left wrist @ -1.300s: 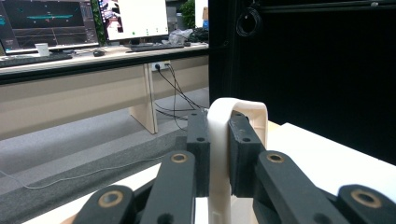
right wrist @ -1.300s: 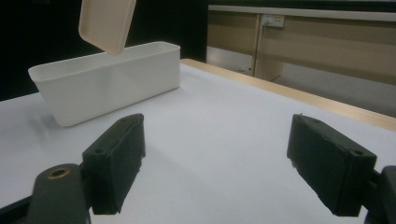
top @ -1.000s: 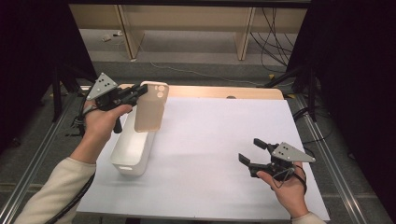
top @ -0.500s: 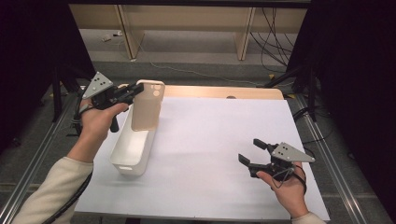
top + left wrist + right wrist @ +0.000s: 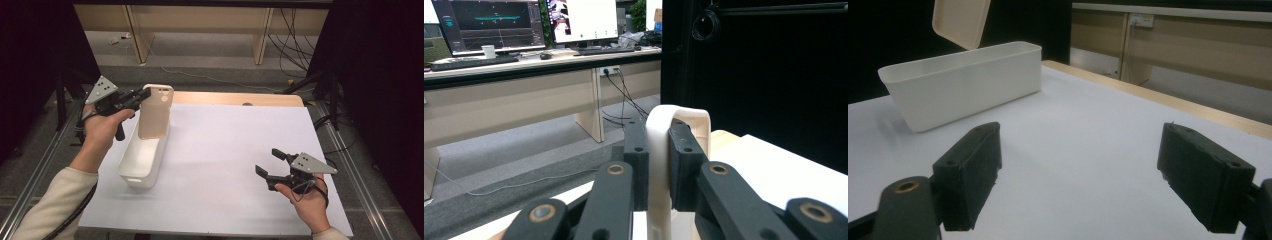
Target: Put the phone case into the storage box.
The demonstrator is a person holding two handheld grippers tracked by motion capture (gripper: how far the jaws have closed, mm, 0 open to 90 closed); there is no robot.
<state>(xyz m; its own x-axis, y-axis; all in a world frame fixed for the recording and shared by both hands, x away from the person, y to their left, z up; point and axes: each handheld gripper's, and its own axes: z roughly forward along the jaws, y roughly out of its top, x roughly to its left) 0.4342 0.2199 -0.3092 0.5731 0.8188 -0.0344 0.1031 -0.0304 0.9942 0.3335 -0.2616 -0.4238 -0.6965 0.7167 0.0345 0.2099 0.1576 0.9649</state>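
Lid [image 5: 156, 111] pinched by its edge in the left gripper [image 5: 141, 96], upright above the bin [image 5: 142, 157]; such a thin hold could slip. Right gripper [image 5: 270, 164] wide open, empty.

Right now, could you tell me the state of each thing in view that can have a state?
lid: lifted off, upright above the far end of the box, pinched at its top edge.
box: open, standing on the white sheet; nothing seen inside.
left gripper: shut on the lid.
right gripper: open, empty, low over the white sheet.
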